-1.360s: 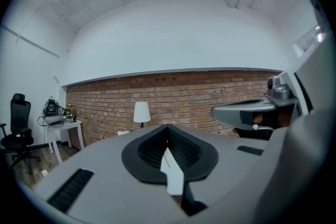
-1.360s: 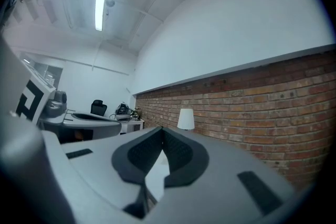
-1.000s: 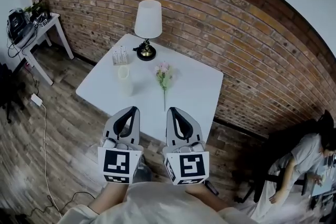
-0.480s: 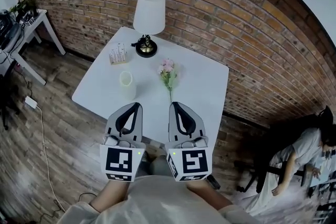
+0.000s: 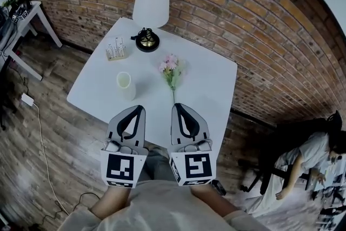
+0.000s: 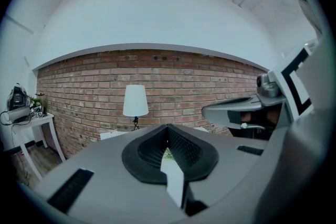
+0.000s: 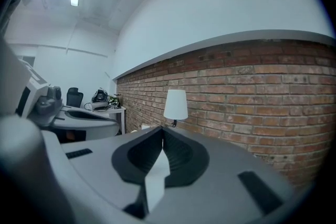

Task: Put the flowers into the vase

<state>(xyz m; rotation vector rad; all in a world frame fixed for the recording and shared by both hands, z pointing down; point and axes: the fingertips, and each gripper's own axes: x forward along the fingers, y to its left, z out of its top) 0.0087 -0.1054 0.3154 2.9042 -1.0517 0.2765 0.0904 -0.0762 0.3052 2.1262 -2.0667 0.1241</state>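
Flowers (image 5: 171, 69) nearer; lamp (image 5: 150, 5) stands behind.

side table (image 5: 32, 8): cut by left edge; rack (image 5: 115, 50): contents too small to tell

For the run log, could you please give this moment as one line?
left gripper: shut, empty | right gripper: shut, empty | flowers: lying on table, untouched | vase: upright, left of flowers

Left gripper (image 5: 139, 108), right gripper (image 5: 176, 106): side by side, parallel, narrow gap between, pointing away from body, tipped slightly down. Both jaw pairs closed tip to tip, nothing gripped. Left forearm (image 5: 111, 202), right forearm (image 5: 211, 198) close to torso.
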